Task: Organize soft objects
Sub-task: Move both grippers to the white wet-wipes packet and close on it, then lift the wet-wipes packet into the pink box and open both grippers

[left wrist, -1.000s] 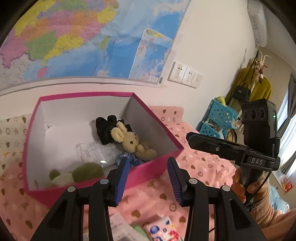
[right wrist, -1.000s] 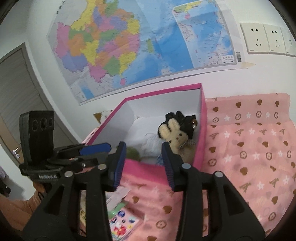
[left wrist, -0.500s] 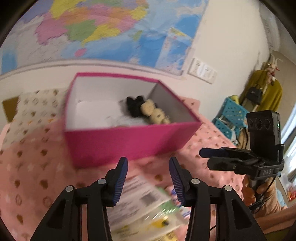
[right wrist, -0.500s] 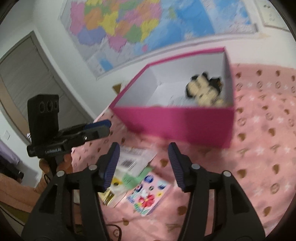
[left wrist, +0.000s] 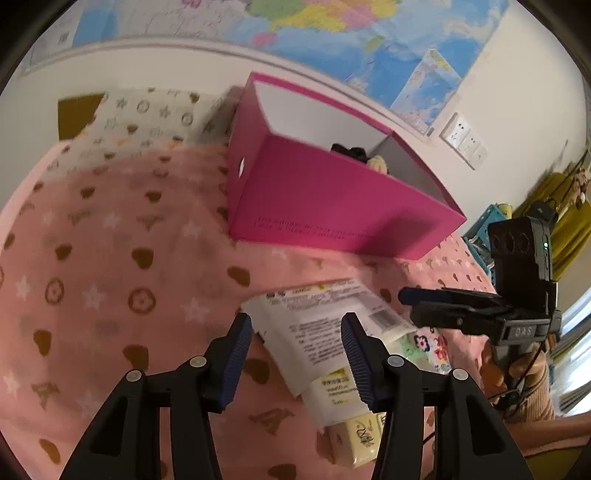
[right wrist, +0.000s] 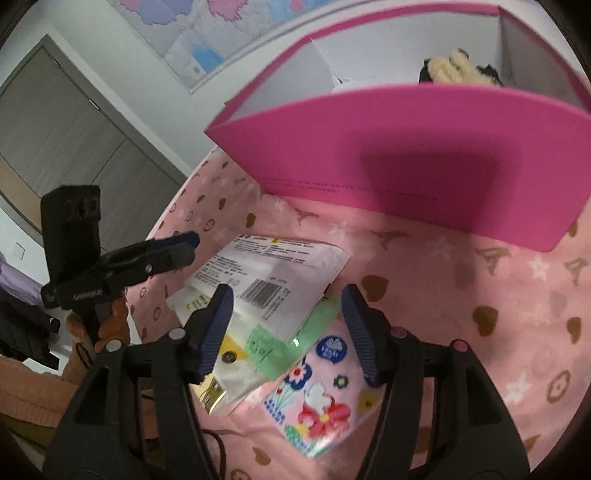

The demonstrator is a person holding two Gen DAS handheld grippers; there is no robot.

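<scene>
A pile of soft packs lies on the pink blanket in front of the pink box [left wrist: 332,199] [right wrist: 406,147]. It holds a white pack with a barcode [left wrist: 325,325] [right wrist: 273,273], a green pack [right wrist: 284,339], a floral pink pack [right wrist: 317,391] and a yellow pack [left wrist: 358,435]. My left gripper [left wrist: 295,332] hovers over the white pack with its jaws opening and nothing pressed between them. My right gripper [right wrist: 287,306] hangs over the white and green packs, its jaws also opening and empty. Inside the box a cream bunny plush [left wrist: 378,164] [right wrist: 450,68] lies next to a black plush [left wrist: 347,151].
The blanket [left wrist: 110,258] covers a bed against a wall with a map [left wrist: 332,33]. A patterned pillow [left wrist: 147,114] lies left of the box. Blue baskets [left wrist: 487,218] stand at the right. A grey door [right wrist: 62,122] is at the left.
Both grippers have come down from over the box to the packs in front of it, and both have spread wider. The box's front wall now hides most of what is inside.
</scene>
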